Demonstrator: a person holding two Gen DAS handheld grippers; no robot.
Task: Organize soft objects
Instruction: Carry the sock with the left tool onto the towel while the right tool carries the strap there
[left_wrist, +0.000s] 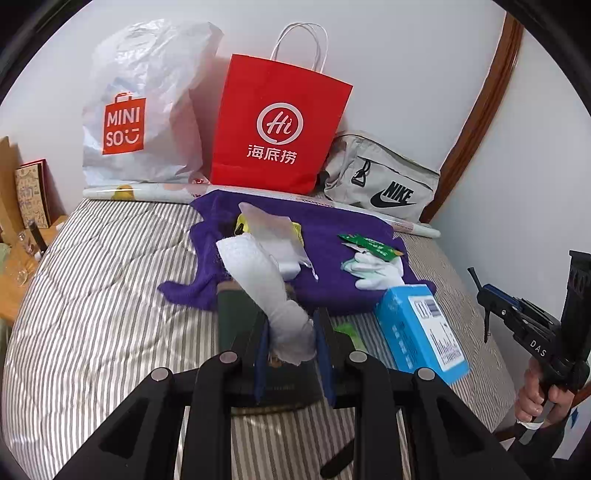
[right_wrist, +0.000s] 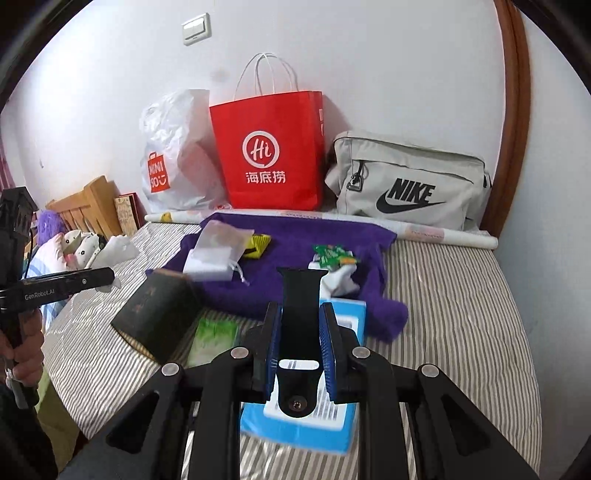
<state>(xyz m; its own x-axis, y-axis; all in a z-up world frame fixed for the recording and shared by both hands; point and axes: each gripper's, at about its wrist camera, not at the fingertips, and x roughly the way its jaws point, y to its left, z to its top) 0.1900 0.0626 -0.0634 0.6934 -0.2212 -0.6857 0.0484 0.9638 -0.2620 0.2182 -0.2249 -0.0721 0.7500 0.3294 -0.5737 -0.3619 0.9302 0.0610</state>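
Risk first: white sock (left_wrist: 271, 291) held only by one end, long free part standing up out of the left gripper (left_wrist: 291, 345). Likely to slip out or to flop and catch on the small pile on the purple towel (left_wrist: 332, 258) if swung fast. Same worry on the other side: black strap (right_wrist: 300, 314) stiff and smooth, clamped at mid length by the right gripper (right_wrist: 300, 354), possibly sliding down between the blue pads. Also possible to knock the blue box (right_wrist: 314, 417) or the dark book (right_wrist: 159, 317), both lying on the bed (left_wrist: 92, 295) just under the two grippers.

Left gripper closed on the sock, pads pressing its lower end; sock leaning up and away toward the towel. Right gripper closed on the strap, strap upright between the pads, its round end hanging below them, above the blue box.

Other soft things lying on the towel: white gloves (left_wrist: 373, 271) under a green packet (left_wrist: 369, 245), well beyond both grippers. Red paper bag (left_wrist: 277, 125) standing at the wall, behind the towel.
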